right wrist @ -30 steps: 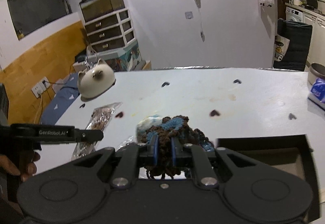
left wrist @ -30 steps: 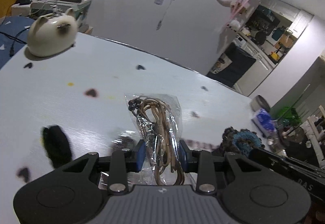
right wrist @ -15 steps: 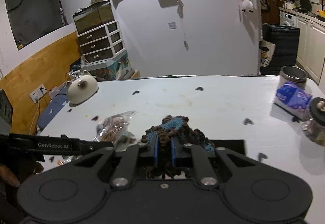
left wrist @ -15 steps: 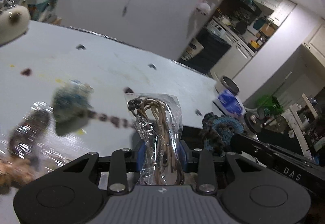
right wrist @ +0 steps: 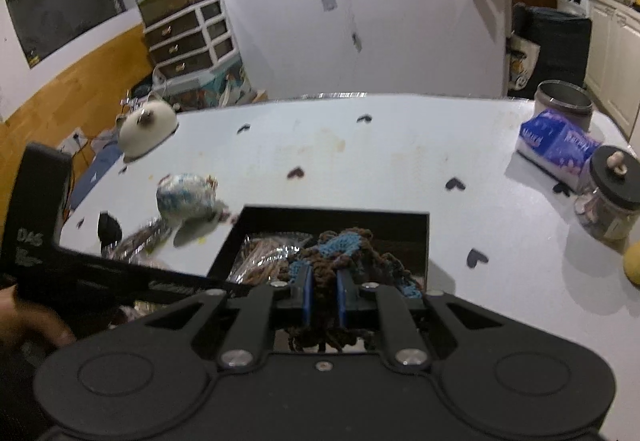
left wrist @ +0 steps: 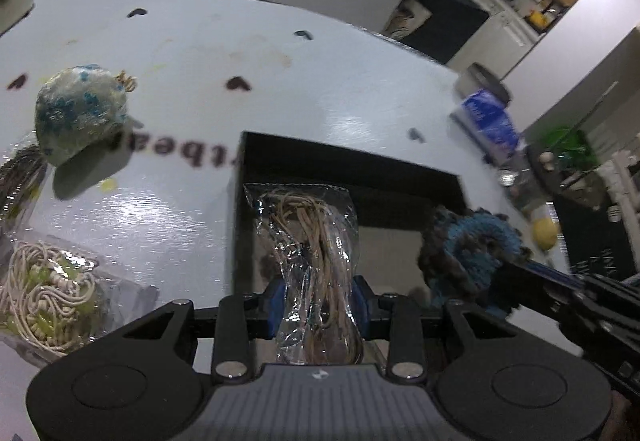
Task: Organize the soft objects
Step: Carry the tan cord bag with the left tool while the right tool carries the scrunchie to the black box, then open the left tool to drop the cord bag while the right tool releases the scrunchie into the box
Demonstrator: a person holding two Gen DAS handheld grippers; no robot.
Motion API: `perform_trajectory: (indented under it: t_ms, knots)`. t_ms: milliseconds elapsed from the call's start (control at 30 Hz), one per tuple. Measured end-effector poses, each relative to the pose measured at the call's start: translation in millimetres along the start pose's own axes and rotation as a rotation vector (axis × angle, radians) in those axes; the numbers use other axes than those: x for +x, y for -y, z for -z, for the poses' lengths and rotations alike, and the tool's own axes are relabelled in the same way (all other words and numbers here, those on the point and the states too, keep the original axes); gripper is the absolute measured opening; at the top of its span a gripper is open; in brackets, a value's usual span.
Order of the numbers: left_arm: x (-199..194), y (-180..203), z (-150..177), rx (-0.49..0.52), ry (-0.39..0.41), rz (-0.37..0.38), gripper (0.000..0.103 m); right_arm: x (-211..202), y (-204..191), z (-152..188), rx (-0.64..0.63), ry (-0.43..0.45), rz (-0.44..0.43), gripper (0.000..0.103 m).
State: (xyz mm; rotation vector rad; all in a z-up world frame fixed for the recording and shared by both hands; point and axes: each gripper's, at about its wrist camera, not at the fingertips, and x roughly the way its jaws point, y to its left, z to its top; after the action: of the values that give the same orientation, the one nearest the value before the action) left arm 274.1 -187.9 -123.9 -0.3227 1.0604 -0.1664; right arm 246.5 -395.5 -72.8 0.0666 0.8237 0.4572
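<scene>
My left gripper (left wrist: 318, 295) is shut on a clear plastic bag of brown cord (left wrist: 316, 241) and holds it over the black tray (left wrist: 356, 165). My right gripper (right wrist: 322, 291) is shut on a brown and blue crocheted piece (right wrist: 340, 247), also over the black tray (right wrist: 332, 215). The crocheted piece (left wrist: 472, 241) and the right gripper show at the right in the left wrist view. The bag of cord (right wrist: 260, 257) shows in the right wrist view beside the crocheted piece.
On the white table lie a blue-and-white fabric pouch (left wrist: 80, 113), a bag of cream cord (left wrist: 44, 289), a cat-shaped white object (right wrist: 146, 125), a tissue pack (right wrist: 556, 145), a glass jar (right wrist: 612, 197), a metal tin (right wrist: 564, 103) and a yellow ball (right wrist: 632, 265).
Both grippers have moved right across the table with their loads and now hang over the black tray. The cat-shaped object and pouch have slid to the left of view.
</scene>
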Motion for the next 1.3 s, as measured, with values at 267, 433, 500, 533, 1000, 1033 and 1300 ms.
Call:
perform_trajectory:
  t_ms: [267,433,500,533,1000,1033,1300]
  knots:
    - [6.3,10.9,6.0,0.096,0.014,-0.049,0.054,25.0,2.4,15.2,-0.080,-0.123,-0.012,0.013]
    - [-6.4,13.1,6.2,0.128,0.051,-0.051,0.052,39.2,3.6,27.6,-0.124,-0.236,0.029,0.013]
    - [-11.2,15.1,6.7,0.142,0.063,-0.046,0.051,43.6,7.1,30.5,-0.113,-0.259,0.033,0.013]
    - [-13.2,16.3,7.2,0.151,0.066,-0.039,0.050,43.6,8.2,29.9,-0.108,-0.263,0.031,0.013]
    - [41.1,24.7,14.7,0.235,-0.141,0.024,0.012,41.2,11.2,27.7,-0.080,-0.320,0.055,0.011]
    - [42.2,25.1,15.2,0.249,-0.141,0.005,0.012,41.4,11.6,28.0,-0.079,-0.319,0.055,0.011]
    - [39.8,28.8,17.6,0.287,-0.127,-0.034,0.016,42.3,16.3,29.0,-0.053,-0.313,0.041,0.016]
